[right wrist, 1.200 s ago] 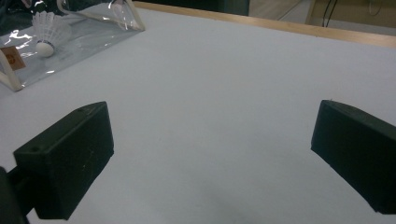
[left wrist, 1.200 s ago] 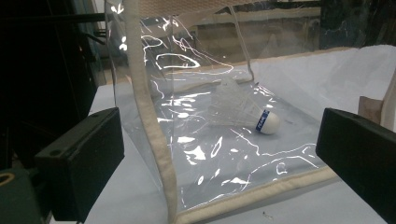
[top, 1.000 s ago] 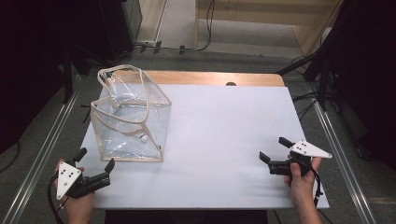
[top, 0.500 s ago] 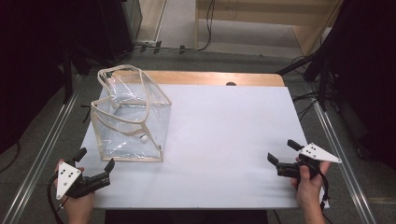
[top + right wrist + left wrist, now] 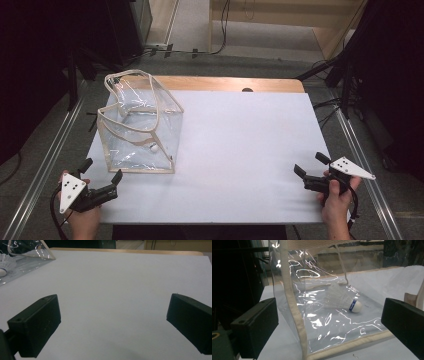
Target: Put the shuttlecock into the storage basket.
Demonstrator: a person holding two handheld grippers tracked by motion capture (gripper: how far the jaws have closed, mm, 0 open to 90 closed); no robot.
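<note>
A clear plastic bag (image 5: 137, 127) with beige trim stands upright on the left of the white table (image 5: 240, 145). Inside it a white shuttlecock (image 5: 343, 300) with a blue band lies on its side, also seen as a small white spot in the high view (image 5: 154, 148). My left gripper (image 5: 101, 177) is open at the table's front left corner, just short of the bag's near corner seam (image 5: 295, 312). My right gripper (image 5: 309, 165) is open near the front right edge, with nothing between its jaws. The bag (image 5: 27, 251) shows at the far left of the right gripper view.
A wooden strip (image 5: 235, 83) runs along the table's far edge. Metal rails (image 5: 47, 160) flank both sides of the table, with cables on the floor beyond. Dark equipment stands at the left and right of the room.
My right gripper has drawn back to the right, toward the table's front right edge. The left gripper and the bag have stayed put.
</note>
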